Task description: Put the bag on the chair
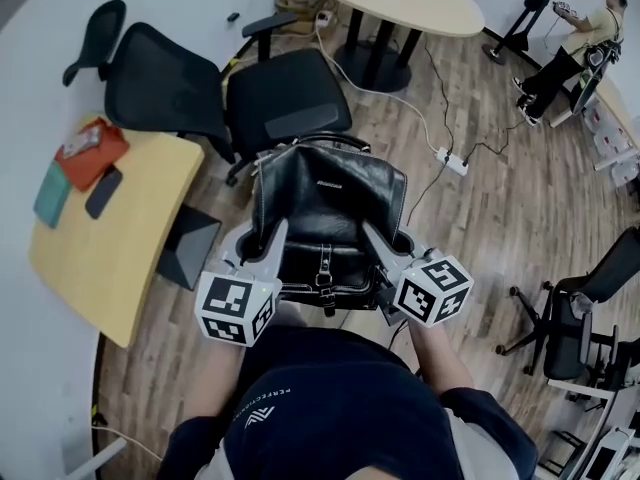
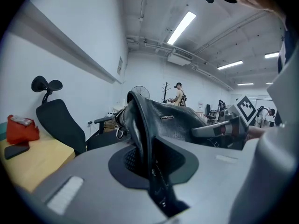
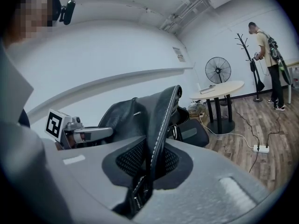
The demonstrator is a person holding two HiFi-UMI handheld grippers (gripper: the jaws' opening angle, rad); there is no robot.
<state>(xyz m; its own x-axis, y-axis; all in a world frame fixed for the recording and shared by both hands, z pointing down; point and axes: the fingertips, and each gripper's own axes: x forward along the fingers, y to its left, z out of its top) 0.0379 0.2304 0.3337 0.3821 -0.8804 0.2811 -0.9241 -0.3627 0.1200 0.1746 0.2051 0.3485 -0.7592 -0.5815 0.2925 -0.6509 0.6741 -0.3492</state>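
Note:
A black leather bag [image 1: 328, 213] hangs in the air between my two grippers, above the wood floor and just in front of the black office chair [image 1: 288, 103]. My left gripper [image 1: 270, 236] is shut on the bag's left side edge [image 2: 140, 139]. My right gripper [image 1: 372, 234] is shut on the bag's right stitched edge [image 3: 159, 125]. The chair's seat [image 1: 290, 98] lies beyond the bag with its headrest [image 1: 95, 33] to the far left. In the left gripper view the chair back [image 2: 60, 125] stands left of the bag.
A yellow desk [image 1: 130, 228] at the left carries a red pouch [image 1: 92, 153], a phone and a teal notebook. A round table [image 1: 400, 3] stands behind the chair. A power strip and cables [image 1: 452, 160] lie on the floor. Another chair [image 1: 575, 313] is at the right; a person [image 1: 575, 43] sits far right.

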